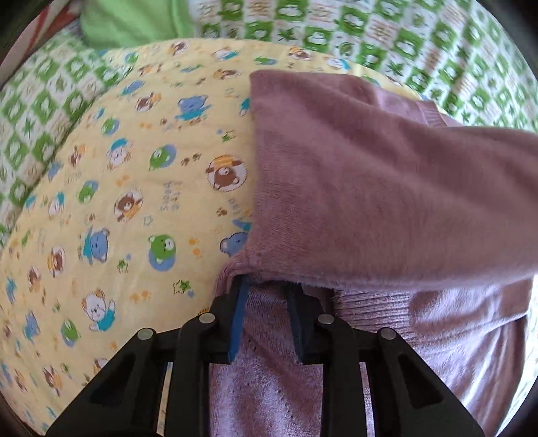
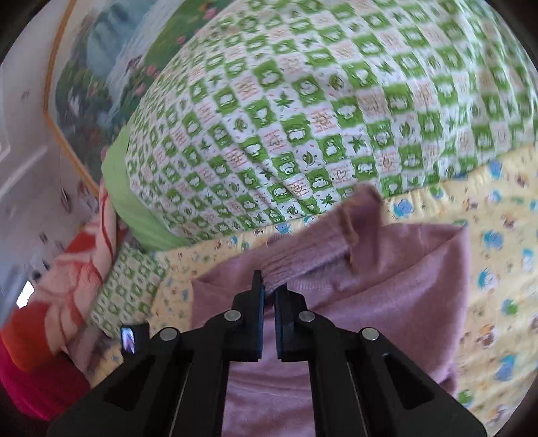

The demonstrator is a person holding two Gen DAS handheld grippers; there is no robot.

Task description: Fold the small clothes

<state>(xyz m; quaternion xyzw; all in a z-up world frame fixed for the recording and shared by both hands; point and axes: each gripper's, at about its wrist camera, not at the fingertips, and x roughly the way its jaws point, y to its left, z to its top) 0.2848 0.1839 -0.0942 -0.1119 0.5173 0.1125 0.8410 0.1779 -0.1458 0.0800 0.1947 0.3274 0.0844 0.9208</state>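
A small mauve knit sweater [image 1: 386, 188] lies on a yellow bear-print sheet [image 1: 127, 188]. In the left wrist view my left gripper [image 1: 267, 285] has its fingers apart, with their tips tucked under a folded layer of the sweater; a sleeve lies across the body to the right. In the right wrist view my right gripper [image 2: 270, 285] is shut on the sweater's ribbed edge [image 2: 302, 259], which it holds raised over the sweater's body [image 2: 386, 295].
A green-and-white checked quilt [image 2: 302, 111] is bunched behind the sheet, with a plain green cloth [image 1: 134, 23] beside it. A red and pink blanket [image 2: 50, 302] lies at the left. A framed landscape picture [image 2: 111, 67] hangs on the wall.
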